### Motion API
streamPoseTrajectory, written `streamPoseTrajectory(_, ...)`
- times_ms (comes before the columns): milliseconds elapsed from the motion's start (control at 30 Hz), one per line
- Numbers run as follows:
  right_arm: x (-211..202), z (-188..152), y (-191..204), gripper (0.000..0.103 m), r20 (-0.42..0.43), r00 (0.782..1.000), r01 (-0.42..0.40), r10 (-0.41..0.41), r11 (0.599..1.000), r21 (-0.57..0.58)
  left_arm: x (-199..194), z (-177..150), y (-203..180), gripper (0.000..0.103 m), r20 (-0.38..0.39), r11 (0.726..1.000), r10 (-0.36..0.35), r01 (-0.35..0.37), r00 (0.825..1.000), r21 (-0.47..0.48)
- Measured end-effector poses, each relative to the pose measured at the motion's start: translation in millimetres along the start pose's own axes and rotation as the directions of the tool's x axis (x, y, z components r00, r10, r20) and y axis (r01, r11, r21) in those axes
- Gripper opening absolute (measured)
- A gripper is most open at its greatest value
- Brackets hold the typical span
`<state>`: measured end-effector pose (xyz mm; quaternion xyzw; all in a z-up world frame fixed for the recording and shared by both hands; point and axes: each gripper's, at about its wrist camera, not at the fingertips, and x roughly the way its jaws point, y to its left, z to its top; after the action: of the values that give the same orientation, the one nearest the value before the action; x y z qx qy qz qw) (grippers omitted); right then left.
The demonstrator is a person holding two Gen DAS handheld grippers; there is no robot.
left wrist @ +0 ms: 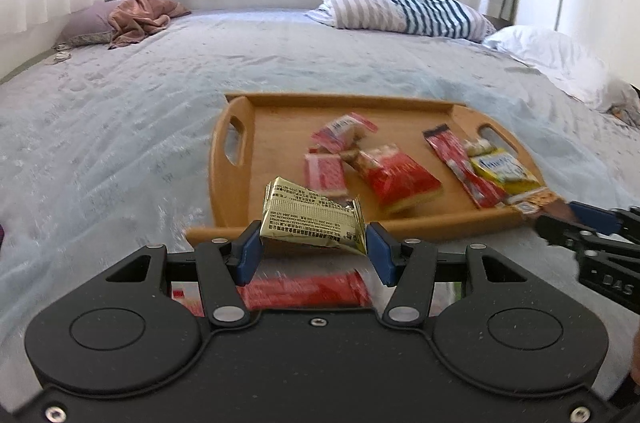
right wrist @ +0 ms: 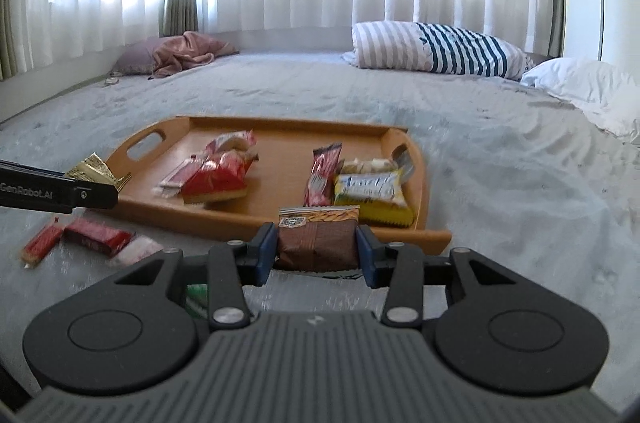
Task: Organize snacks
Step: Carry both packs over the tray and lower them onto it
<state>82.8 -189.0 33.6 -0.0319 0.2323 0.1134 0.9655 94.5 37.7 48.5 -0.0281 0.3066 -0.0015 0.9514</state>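
My left tool (left wrist: 314,247) grips a gold packet (left wrist: 316,219), my right tool (right wrist: 316,251) a brown packet (right wrist: 318,235), both near the tray (right wrist: 288,133) holding several snacks; red packets (right wrist: 96,235) remain on the bed (right wrist: 500,183).
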Motion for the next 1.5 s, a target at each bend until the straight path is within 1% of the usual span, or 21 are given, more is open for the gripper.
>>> streamPoseTrajectory(100, 7, 6, 0, 0.047, 0.006, 1.000, -0.012, 0.012, 1.000, 0.018, 11, 6, 7, 0.053, 0.003, 1.000, 0.020, -0.020, 1.000, -0.016)
streamPoseTrajectory(333, 30, 15, 11, 0.047, 0.007, 1.000, -0.025, 0.025, 0.999, 0.032, 37, 16, 18, 0.053, -0.019, 0.998, 0.021, -0.022, 1.000, -0.060)
streamPoseTrajectory(533, 51, 24, 20, 0.047, 0.004, 0.999, -0.048, 0.048, 0.998, 0.048, 57, 18, 22, 0.053, -0.039, 0.994, 0.068, -0.071, 0.997, -0.088)
streamPoseTrajectory(667, 67, 28, 21, 0.047, -0.016, 0.998, -0.051, 0.052, 0.996, 0.068, 65, 17, 22, 0.053, -0.044, 0.992, 0.054, -0.059, 0.998, -0.109)
streamPoseTrajectory(833, 79, 29, 21, 0.047, -0.026, 0.999, -0.042, 0.045, 0.995, 0.085, 74, 18, 19, 0.053, -0.051, 0.993, 0.055, -0.060, 0.997, -0.099)
streamPoseTrajectory(967, 87, 25, 20, 0.047, -0.040, 0.998, -0.039, 0.043, 0.994, 0.099, 83, 18, 14, 0.053, -0.073, 0.994, 0.050, -0.057, 0.996, -0.093)
streamPoseTrajectory(1067, 90, 22, 20, 0.046, -0.040, 0.999, -0.030, 0.034, 0.995, 0.099, 87, 18, 10, 0.054, -0.069, 0.994, 0.066, -0.071, 0.995, -0.081)
streamPoseTrajectory(1167, 91, 22, 21, 0.047, -0.036, 0.999, -0.020, 0.023, 0.996, 0.089, 90, 19, 7, 0.054, -0.067, 0.994, 0.057, -0.063, 0.996, -0.088)
streamPoseTrajectory(1367, 93, 21, 18, 0.046, -0.032, 0.998, 0.053, -0.050, 0.995, 0.079, 92, 21, -2, 0.054, -0.070, 0.995, 0.032, -0.038, 0.997, -0.093)
streamPoseTrajectory(1433, 93, 21, 15, 0.046, -0.031, 0.998, 0.051, -0.049, 0.995, 0.091, 91, 21, -3, 0.054, -0.069, 0.994, 0.028, -0.035, 0.997, -0.101)
streamPoseTrajectory(1500, 92, 21, 14, 0.047, -0.029, 0.999, 0.046, -0.043, 0.994, 0.098, 88, 22, -1, 0.054, -0.059, 0.992, 0.044, -0.051, 0.997, -0.112)
